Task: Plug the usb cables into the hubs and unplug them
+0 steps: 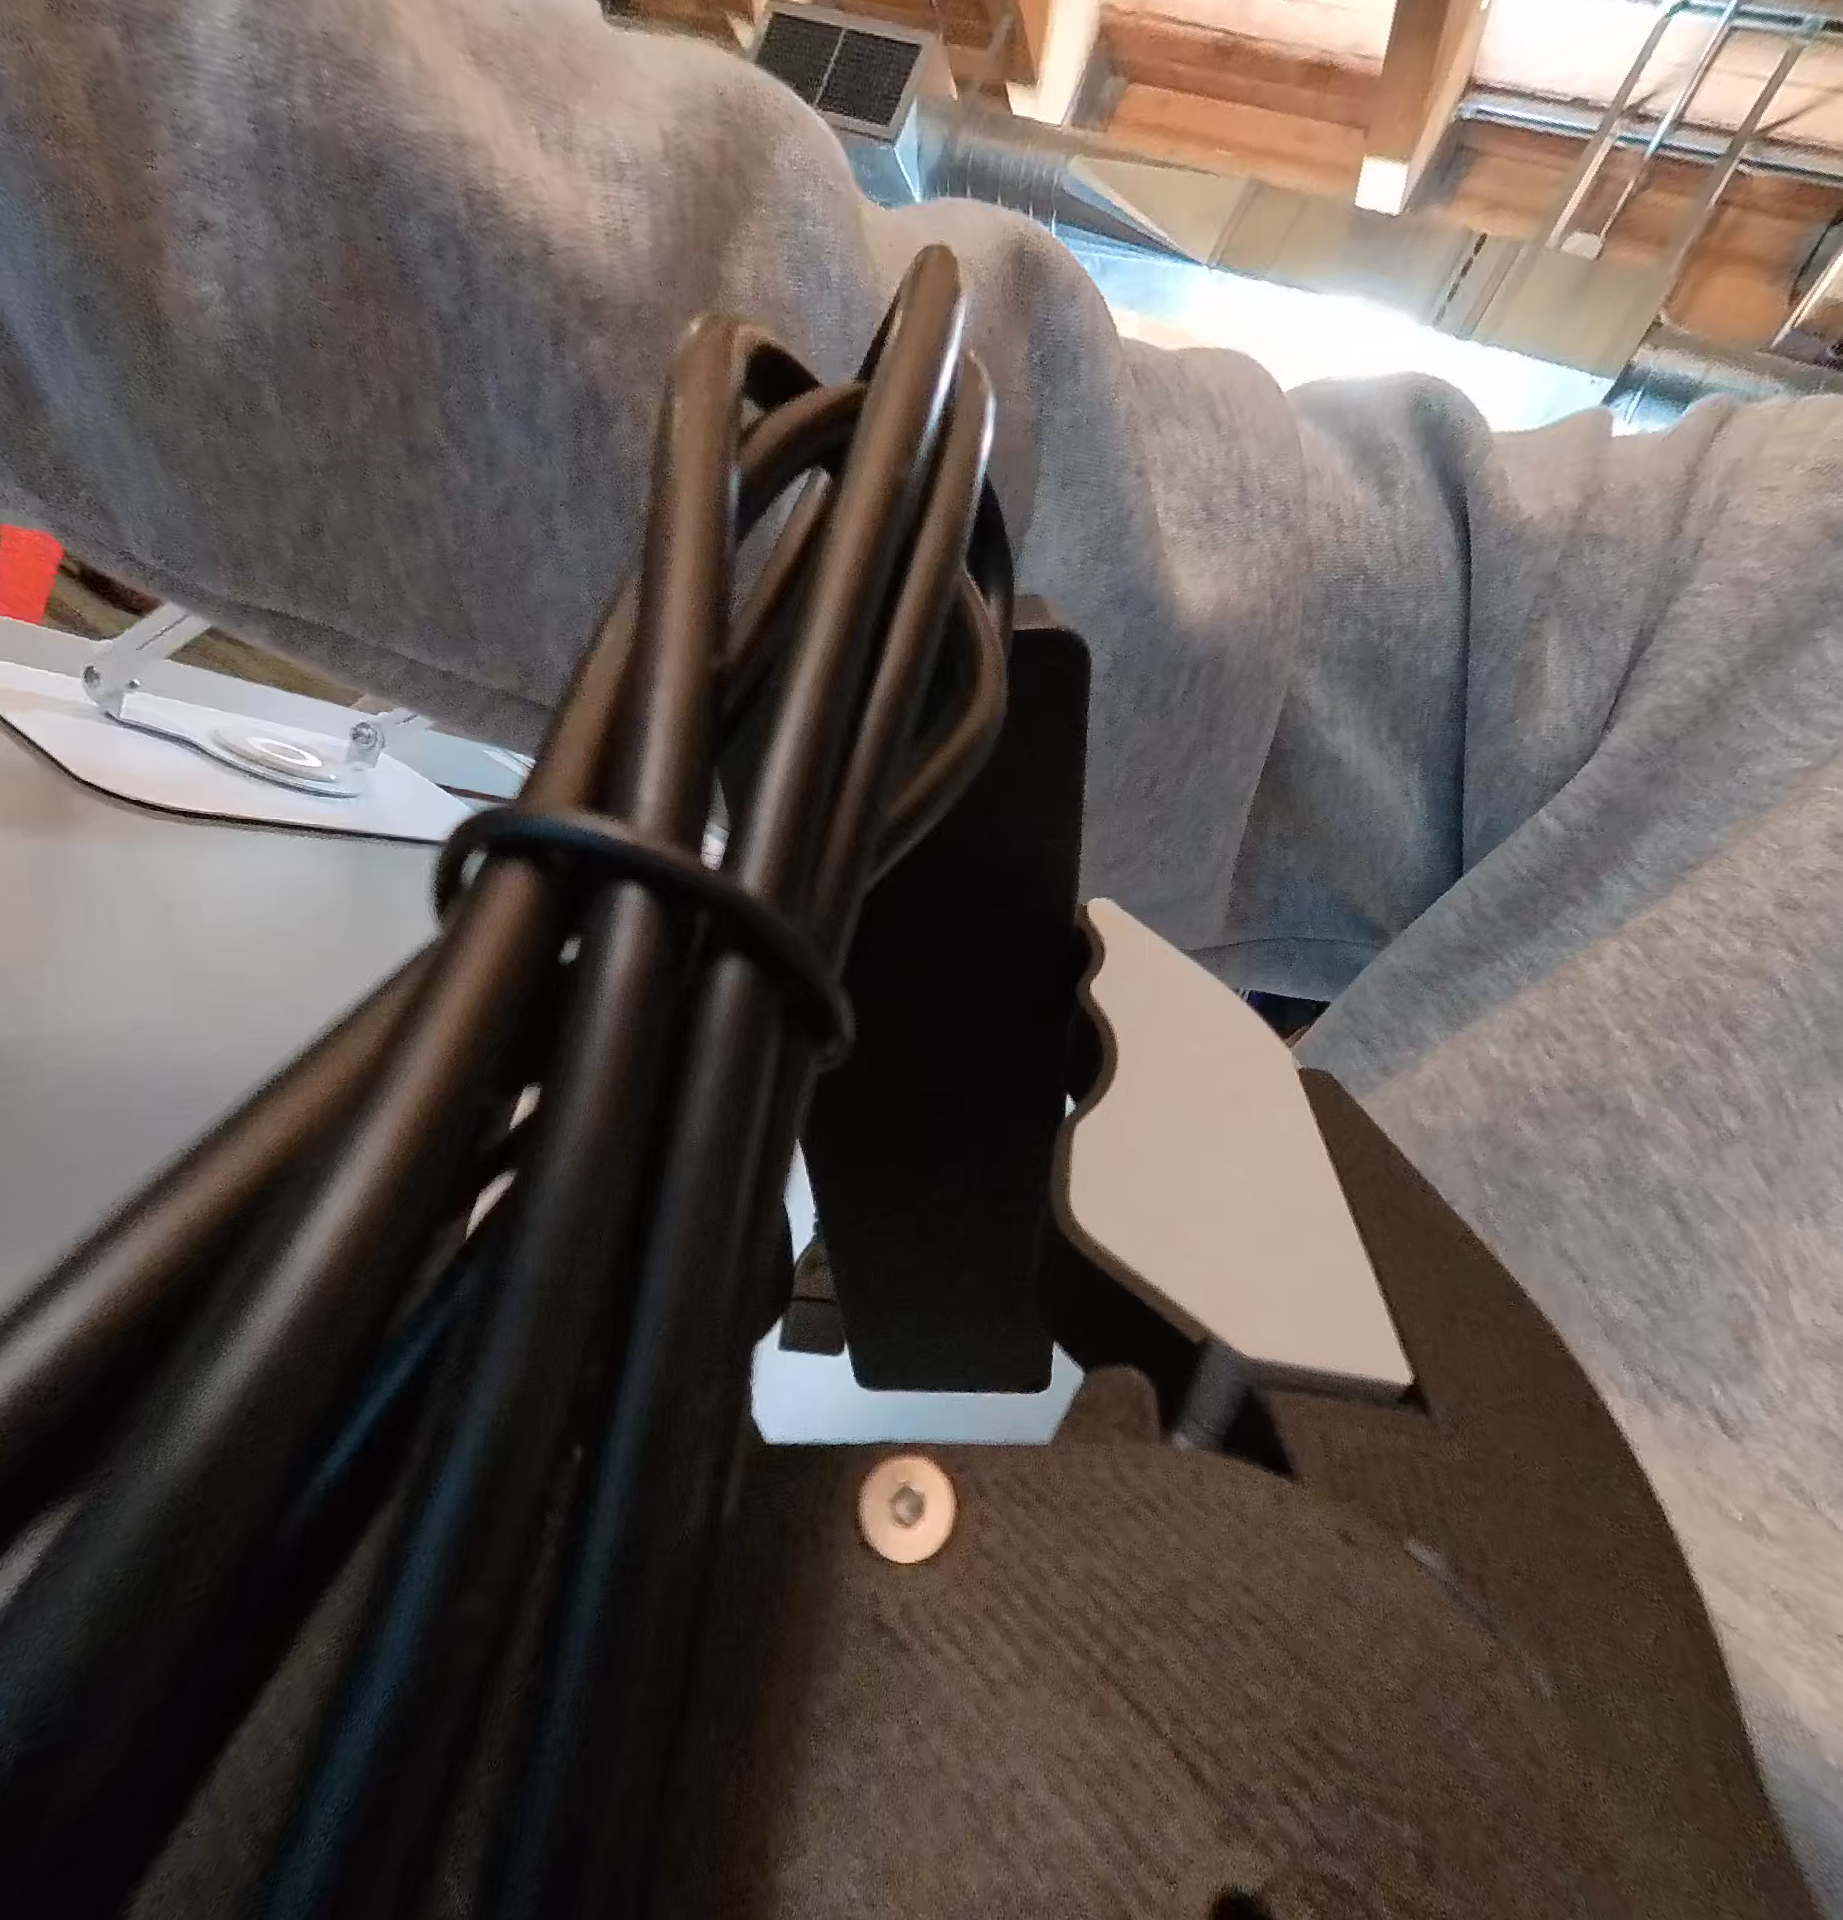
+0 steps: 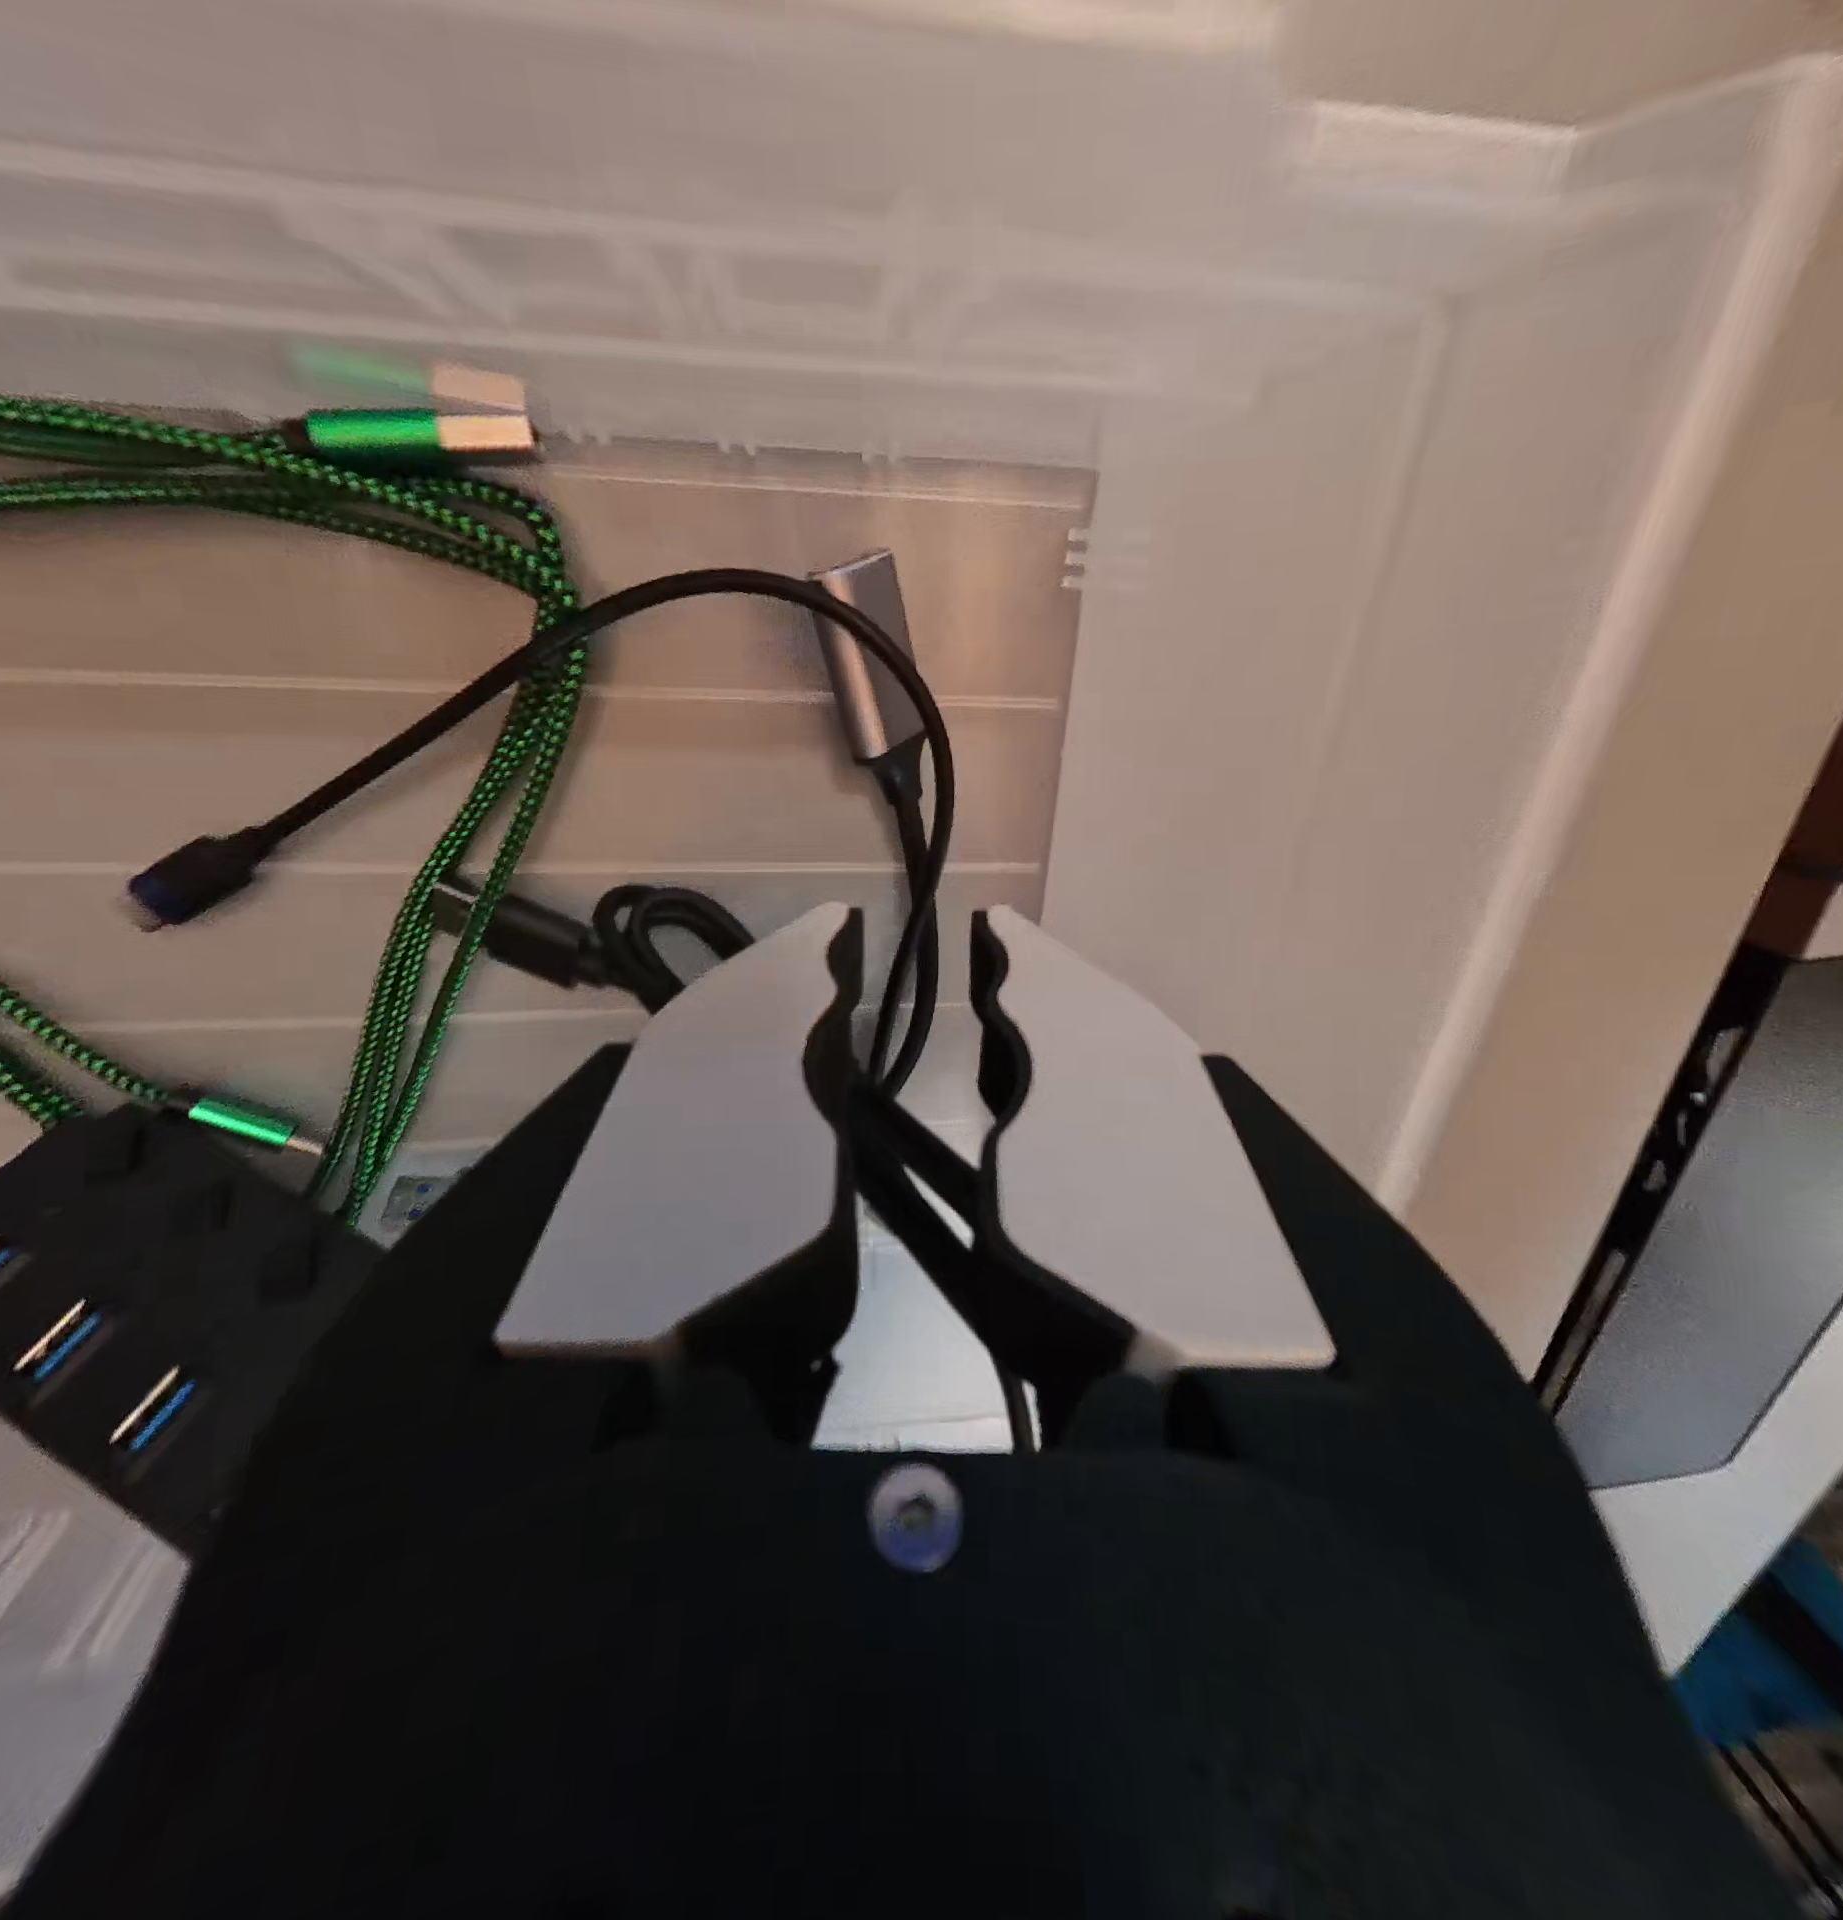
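In the left wrist view my left gripper is shut on a black block-shaped hub, held upright. Its thick black cable, coiled and bound by a black band, hides my left finger; the right finger shows. In the right wrist view my right gripper is open by a narrow gap. A thin black cable runs between the fingers up to a grey metal connector. A black hub with blue ports sits at lower left. Green braided cables lie left, one plug at the far wall.
The cables lie in a clear plastic bin with a ribbed floor and a tall right wall. A black plug with a blue tip and another black plug lie among them. A person's grey sleeve fills the left wrist view.
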### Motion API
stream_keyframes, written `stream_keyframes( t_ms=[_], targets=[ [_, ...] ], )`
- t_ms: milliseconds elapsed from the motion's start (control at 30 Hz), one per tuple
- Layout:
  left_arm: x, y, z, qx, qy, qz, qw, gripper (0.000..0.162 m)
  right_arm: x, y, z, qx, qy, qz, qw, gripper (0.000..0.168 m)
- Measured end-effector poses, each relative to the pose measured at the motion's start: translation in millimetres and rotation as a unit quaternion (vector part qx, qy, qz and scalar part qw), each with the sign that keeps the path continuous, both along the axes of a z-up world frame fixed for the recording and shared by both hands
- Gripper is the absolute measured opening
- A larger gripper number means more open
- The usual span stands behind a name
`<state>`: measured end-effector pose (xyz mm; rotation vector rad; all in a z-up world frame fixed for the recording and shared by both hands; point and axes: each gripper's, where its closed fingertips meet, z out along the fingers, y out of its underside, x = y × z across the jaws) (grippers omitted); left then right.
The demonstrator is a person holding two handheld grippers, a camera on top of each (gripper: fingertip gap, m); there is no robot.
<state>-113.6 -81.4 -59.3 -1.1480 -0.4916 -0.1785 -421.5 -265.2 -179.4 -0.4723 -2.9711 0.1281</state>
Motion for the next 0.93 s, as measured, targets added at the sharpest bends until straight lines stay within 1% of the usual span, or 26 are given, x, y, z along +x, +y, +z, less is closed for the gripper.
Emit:
stream_keyframes(
  t_ms=[100,167,267,300,367,467,567,633,700,767,833,933],
  targets=[
    [0,-2,1,0.003,-0.001,-0.001,1.000,0.057,-1,1,-12,0.032,-0.007,-0.003,0.999,0.015],
    [0,-2,2,0.004,0.000,-0.002,1.000,0.057,-4,2,-16,0.044,0.000,0.002,0.999,0.005],
    [2,-1,2,0.000,0.003,-0.004,1.000,0.057,-6,-5,-6,0.017,0.015,0.019,1.000,0.003],
    [2,0,1,-0.003,0.004,-0.006,1.000,0.057,-6,-10,5,-0.010,0.020,0.022,1.000,0.003],
    [4,3,0,-0.008,0.005,-0.009,1.000,0.057,-5,-23,34,-0.085,0.022,0.021,0.996,0.004],
    [5,6,-2,-0.012,0.005,-0.015,1.000,0.057,1,-37,98,-0.224,0.015,0.017,0.974,0.003],
    [7,11,-6,-0.025,0.008,-0.020,0.999,0.057,15,-33,175,-0.382,0.010,0.028,0.923,0.003],
    [9,13,-8,-0.032,0.011,-0.022,0.999,0.057,30,-13,222,-0.475,-0.005,0.027,0.880,0.003],
    [9,16,-10,-0.035,0.010,-0.024,0.999,0.057,47,20,256,-0.548,-0.025,0.015,0.836,0.003],
    [9,17,-11,-0.035,0.007,-0.025,0.999,0.058,67,61,277,-0.607,-0.053,-0.003,0.793,0.003],
    [8,17,-10,-0.026,-0.001,-0.027,0.999,0.058,88,106,290,-0.666,-0.086,-0.029,0.741,0.003],
    [7,17,-3,0.016,-0.029,-0.040,0.999,0.057,121,179,301,-0.755,-0.135,-0.067,0.638,0.003]
  ],
)
